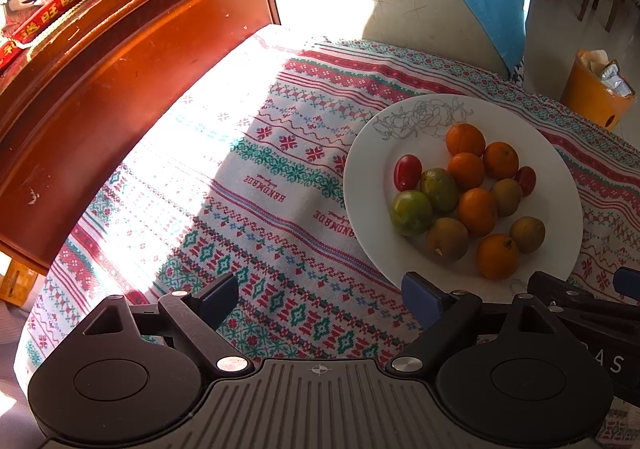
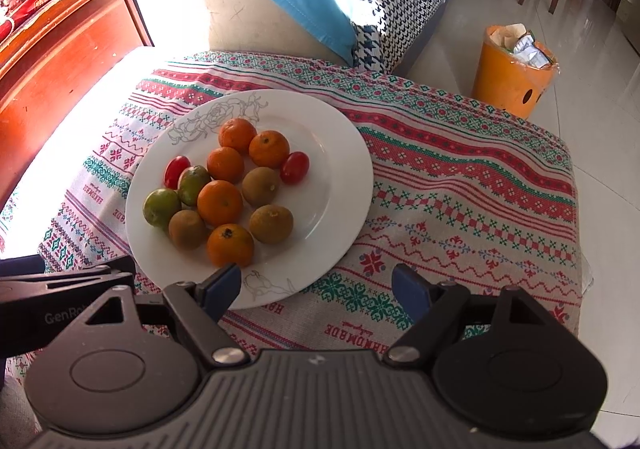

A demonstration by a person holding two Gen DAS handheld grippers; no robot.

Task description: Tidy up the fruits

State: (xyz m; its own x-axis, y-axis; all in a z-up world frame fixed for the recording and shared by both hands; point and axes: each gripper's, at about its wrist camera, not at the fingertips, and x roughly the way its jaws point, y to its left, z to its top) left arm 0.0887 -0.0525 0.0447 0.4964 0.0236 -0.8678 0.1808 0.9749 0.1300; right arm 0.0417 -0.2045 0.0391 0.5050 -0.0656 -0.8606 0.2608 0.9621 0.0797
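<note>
On patterned tablecloth (image 2: 460, 185): plate (image 2: 340, 185) of fruit; both grippers' fingers (image 1: 218, 295) spread, empty.

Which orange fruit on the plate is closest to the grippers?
The orange one at the front rim of the plate, with a dark stem spot on top. The other four oranges sit farther back.

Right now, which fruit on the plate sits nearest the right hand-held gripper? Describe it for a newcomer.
Find the white plate on the patterned cloth. At the near edge of its fruit pile lies an orange citrus. Unlike the brown fruits flanking it, it is bright orange with a dark stem scar on top.
</note>
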